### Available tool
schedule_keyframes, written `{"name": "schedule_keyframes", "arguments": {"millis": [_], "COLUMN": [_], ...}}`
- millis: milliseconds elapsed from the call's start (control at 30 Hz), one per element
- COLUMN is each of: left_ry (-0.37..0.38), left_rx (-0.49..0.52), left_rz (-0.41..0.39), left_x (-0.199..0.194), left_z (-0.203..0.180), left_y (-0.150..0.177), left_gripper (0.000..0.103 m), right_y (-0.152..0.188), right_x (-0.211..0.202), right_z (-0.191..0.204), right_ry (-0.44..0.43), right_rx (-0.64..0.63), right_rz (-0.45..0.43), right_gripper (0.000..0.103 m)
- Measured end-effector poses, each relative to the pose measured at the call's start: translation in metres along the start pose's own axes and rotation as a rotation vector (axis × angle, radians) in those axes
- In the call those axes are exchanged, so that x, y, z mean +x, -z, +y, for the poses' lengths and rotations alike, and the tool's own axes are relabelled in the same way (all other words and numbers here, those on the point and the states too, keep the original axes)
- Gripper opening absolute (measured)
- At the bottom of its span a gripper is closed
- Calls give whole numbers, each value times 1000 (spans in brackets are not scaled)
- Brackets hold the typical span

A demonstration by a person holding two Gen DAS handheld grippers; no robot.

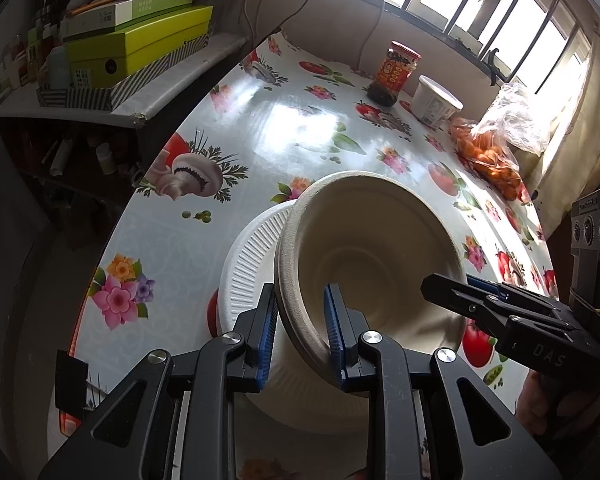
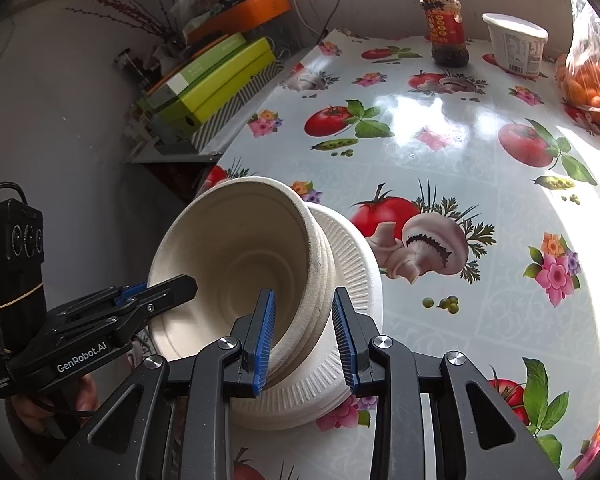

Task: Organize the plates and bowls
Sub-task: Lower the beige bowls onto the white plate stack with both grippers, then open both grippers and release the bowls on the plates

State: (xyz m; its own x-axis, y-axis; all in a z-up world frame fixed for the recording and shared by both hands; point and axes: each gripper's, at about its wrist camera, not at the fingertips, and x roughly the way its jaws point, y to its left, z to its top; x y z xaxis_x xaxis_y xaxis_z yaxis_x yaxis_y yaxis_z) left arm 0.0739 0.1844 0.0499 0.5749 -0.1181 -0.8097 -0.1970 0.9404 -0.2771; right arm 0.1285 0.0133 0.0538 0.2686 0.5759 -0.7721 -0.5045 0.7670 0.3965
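Observation:
A tilted stack of beige paper bowls leans over a pile of white ribbed plates on the patterned table. My left gripper is shut on the stack's near rim, one blue pad inside and one outside. From the other side, my right gripper is shut on the stack's wall, also with a pad on each side. Each gripper shows in the other's view, the right gripper at the far rim and the left gripper at the left rim. The bowls hide the plates' middle.
At the table's far side stand a red-labelled sauce jar, a white tub and a bag of oranges. A shelf with green boxes borders the table's left edge.

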Motion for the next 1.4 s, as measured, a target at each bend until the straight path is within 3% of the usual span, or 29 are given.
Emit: {"name": "schedule_keyframes", "arguments": {"millis": [333,467,700,800,1400], "left_ry": [-9,-3,-6,-15,-48], "left_rx": [9,10,17,18,14], "left_rz": [3,6,2,-5,-47], "left_x": [2,4,4,3,-12], "left_z": [-1,-2,-4,-5,-9], "left_y": [1,1,1,2,7], "left_gripper": [25,25,31,41,45], "right_y": [0,0,0,0,8], "right_x": [1,-1,-4,-5,-17], "right_z": [0,3,3,3,7], "right_ry": [-2,-4,2,5,18], "right_rx": [-4,-18,-23,-24,-51], "right_rz": [0,-4,-14,-16,-53], "right_gripper": [32,43,49,50,59]}}
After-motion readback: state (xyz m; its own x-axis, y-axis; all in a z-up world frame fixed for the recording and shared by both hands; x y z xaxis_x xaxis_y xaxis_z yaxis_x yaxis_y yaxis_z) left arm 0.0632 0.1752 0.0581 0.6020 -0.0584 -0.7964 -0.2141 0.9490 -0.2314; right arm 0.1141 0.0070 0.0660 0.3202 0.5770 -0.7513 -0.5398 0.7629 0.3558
